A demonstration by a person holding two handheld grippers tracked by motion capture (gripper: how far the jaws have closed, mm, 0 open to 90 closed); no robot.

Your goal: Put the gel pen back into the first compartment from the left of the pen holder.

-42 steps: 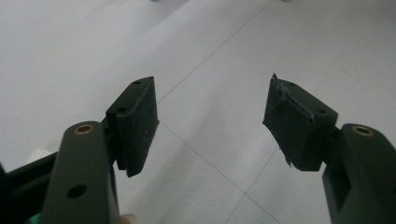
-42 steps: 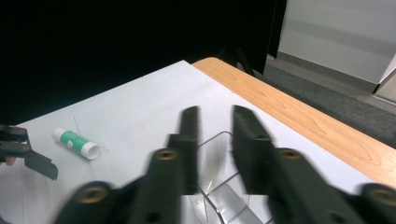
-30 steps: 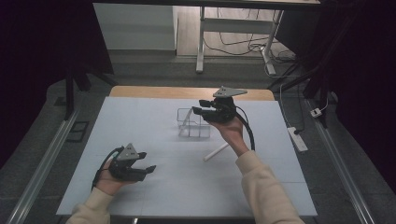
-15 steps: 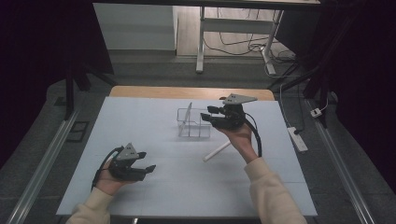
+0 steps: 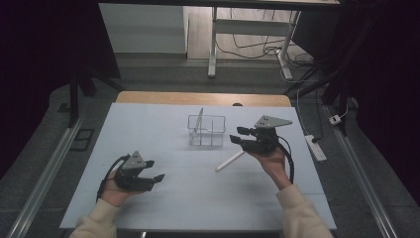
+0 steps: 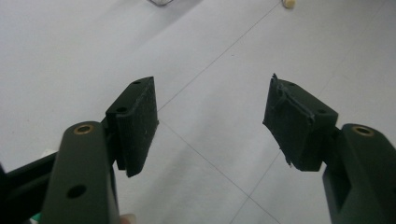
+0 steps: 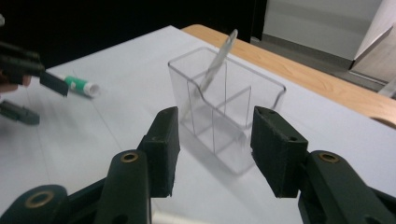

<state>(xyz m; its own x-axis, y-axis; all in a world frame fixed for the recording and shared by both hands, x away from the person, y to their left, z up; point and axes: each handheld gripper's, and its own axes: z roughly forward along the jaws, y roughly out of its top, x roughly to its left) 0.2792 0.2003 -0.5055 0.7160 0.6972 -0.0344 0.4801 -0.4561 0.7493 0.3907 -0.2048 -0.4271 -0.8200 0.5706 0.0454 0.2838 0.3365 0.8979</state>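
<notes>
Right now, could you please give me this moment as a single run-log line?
left gripper: open, empty | right gripper: opening, empty, beside clear organizer | one stick leaning inside organizer | white tube: on table

High view overhead, facing forward; both gripper views close, low; clear organizer (image 5: 206,130) (image 7: 224,107) shared

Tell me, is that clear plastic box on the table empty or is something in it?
Not empty. The clear box stands upright with one slim stick leaning in a far compartment, its tip poking above the rim. The other compartments look empty.

Empty, wide-apart tool (image 6: 212,126) over table (image 6: 210,70)
</notes>
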